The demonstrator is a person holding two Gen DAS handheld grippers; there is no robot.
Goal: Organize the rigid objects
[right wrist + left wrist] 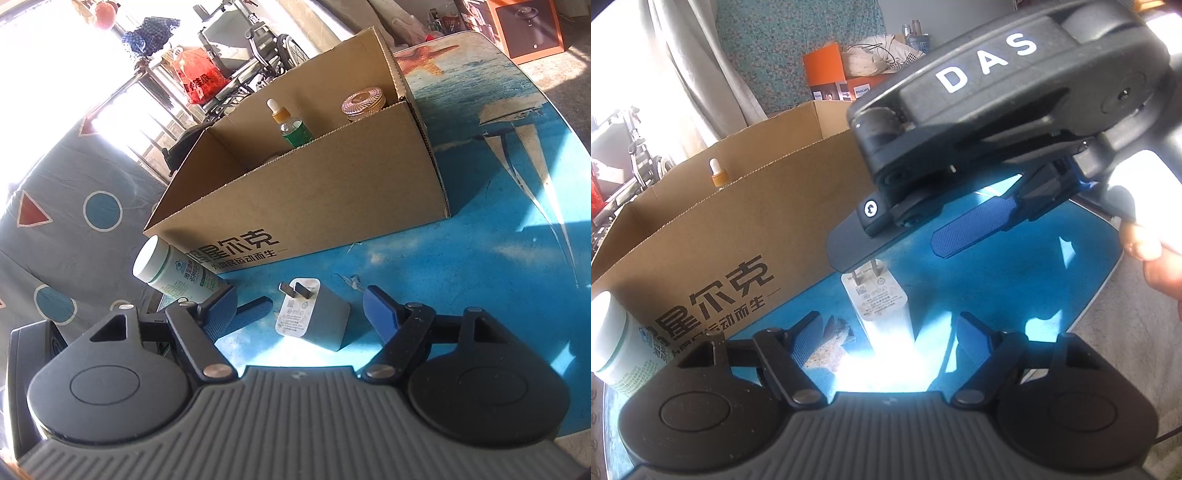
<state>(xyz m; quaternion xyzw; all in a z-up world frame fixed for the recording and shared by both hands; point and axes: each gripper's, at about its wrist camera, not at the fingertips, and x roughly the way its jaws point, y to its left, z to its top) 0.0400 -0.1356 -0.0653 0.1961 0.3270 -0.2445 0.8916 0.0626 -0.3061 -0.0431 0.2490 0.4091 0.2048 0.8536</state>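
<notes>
Charger (314, 317) lies between both part-open grippers (882, 332) (303, 314), glare hiding any contact.

We count one cardboard box (314, 199) on one blue table (517, 206). Inside the box we see one dropper bottle (290, 123) and one gold-lidded jar (364, 103). Outside it we count one white charger plug (314, 317) and one white bottle (173, 269). We count two grippers: left (879, 339), right (299, 314).

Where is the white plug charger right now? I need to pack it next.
The white plug charger lies on the blue table between the right gripper fingers, just in front of the cardboard box, right of the white bottle.
</notes>
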